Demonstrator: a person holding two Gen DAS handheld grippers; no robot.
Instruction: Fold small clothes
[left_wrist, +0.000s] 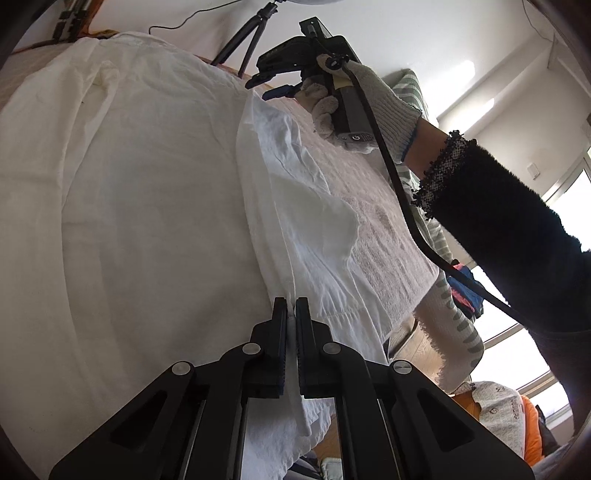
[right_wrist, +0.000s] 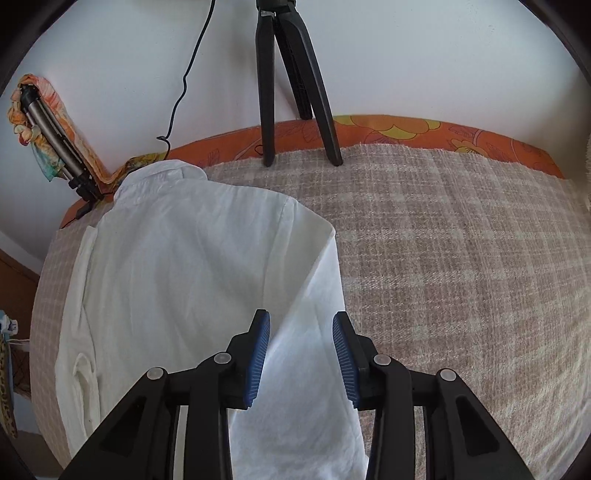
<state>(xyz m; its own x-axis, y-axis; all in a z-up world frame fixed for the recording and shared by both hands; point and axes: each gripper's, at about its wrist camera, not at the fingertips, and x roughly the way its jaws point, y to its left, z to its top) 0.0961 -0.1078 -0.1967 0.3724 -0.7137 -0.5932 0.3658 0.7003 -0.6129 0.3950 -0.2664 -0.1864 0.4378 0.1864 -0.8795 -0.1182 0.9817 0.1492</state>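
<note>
White shirt (right_wrist: 192, 258), flat, partly folded

The bottom of the white shirt (right_wrist: 192, 280) runs off the lower edge of the right wrist view, behind the fingers (right_wrist: 258, 354). In the left wrist view, the bit of cloth pinched between the fingers (left_wrist: 280, 332) is mostly hidden by them. Above them, the tripod (left_wrist: 243, 40) is cut off at the top. Far to their right, the person's dark sleeve (left_wrist: 517, 240) leaves the picture.
</note>
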